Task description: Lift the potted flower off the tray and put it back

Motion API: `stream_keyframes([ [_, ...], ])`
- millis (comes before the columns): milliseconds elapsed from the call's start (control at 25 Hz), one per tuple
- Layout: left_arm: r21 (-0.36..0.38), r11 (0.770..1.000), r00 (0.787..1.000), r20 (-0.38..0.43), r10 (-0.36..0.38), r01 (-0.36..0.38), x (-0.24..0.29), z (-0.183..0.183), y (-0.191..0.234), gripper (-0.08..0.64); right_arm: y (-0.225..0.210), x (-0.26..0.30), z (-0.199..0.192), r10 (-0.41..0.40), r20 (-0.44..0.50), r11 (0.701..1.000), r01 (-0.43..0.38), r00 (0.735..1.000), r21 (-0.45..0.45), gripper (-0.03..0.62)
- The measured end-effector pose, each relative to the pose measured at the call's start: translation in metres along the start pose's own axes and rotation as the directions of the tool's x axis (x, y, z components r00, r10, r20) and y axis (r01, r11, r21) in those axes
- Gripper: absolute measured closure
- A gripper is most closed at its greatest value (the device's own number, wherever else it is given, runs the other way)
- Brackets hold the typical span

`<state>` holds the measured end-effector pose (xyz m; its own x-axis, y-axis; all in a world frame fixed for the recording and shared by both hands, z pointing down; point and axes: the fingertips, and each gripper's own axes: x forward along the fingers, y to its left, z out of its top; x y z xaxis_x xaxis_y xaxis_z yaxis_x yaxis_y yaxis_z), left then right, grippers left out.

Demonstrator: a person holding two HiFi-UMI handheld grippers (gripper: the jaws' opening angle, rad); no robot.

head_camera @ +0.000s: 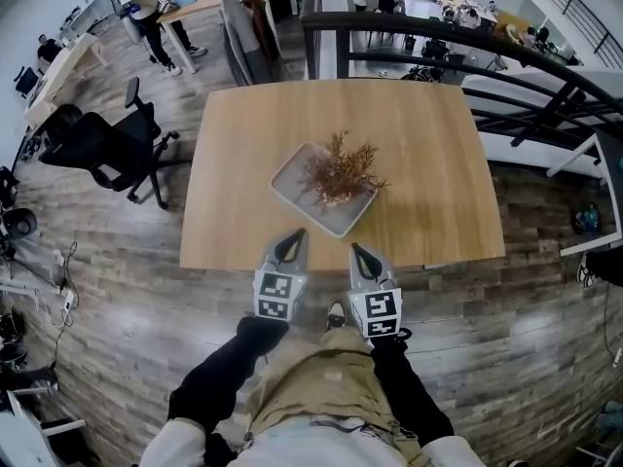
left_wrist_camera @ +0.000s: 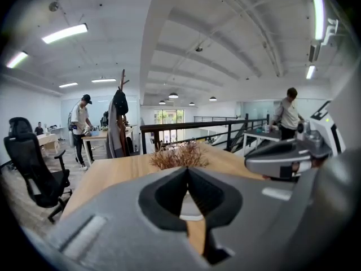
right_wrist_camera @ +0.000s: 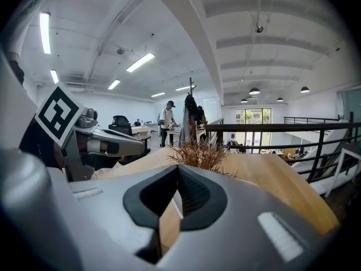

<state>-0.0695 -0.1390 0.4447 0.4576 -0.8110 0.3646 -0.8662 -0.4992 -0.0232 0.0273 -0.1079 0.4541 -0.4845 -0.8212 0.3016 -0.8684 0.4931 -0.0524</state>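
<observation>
The potted flower [head_camera: 338, 171], a dry brown bushy plant, stands on a pale grey tray [head_camera: 292, 189] in the middle of the wooden table [head_camera: 428, 144]. My left gripper [head_camera: 292, 237] and right gripper [head_camera: 359, 252] hover side by side over the table's near edge, just short of the tray, both pointing at it. Each has its jaws shut with the tips meeting and nothing between them. The left gripper view shows the flower [left_wrist_camera: 179, 156] just beyond the closed tips of the left gripper [left_wrist_camera: 187, 170]. In the right gripper view the flower [right_wrist_camera: 197, 153] likewise rises behind the right gripper [right_wrist_camera: 177, 168]. The pot itself is hidden.
A black office chair [head_camera: 102, 149] stands left of the table. A dark metal railing [head_camera: 467, 52] runs behind and to the right of it. People work at desks far back, by a coat stand [left_wrist_camera: 118, 123]. My legs stand on the plank floor below the table edge.
</observation>
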Motion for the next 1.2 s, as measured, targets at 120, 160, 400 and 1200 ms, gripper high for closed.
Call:
stream_keyframes([
  [120, 0.005, 1.0, 0.999, -0.031, -0.028, 0.028, 0.023, -0.003, -0.01, 0.56, -0.009, 0.008, -0.009, 0.012, -0.021, 1.0, -0.012, 1.0, 0.0, 0.587],
  [160, 0.007, 0.999, 0.999, -0.039, -0.036, 0.036, 0.029, -0.004, -0.014, 0.56, -0.012, 0.01, -0.013, 0.013, -0.029, 1.0, -0.013, 0.999, 0.002, 0.586],
  [400, 0.007, 0.998, 0.997, -0.057, -0.058, 0.058, 0.049, -0.008, -0.022, 0.56, -0.025, 0.025, -0.036, 0.019, -0.068, 0.999, -0.017, 0.998, 0.027, 0.586],
  [1200, -0.009, 1.0, 0.995, -0.104, -0.001, 0.0, 0.077, -0.083, 0.03, 0.56, -0.055, 0.132, -0.117, -0.009, -0.141, 1.0, 0.012, 0.99, 0.016, 0.512],
])
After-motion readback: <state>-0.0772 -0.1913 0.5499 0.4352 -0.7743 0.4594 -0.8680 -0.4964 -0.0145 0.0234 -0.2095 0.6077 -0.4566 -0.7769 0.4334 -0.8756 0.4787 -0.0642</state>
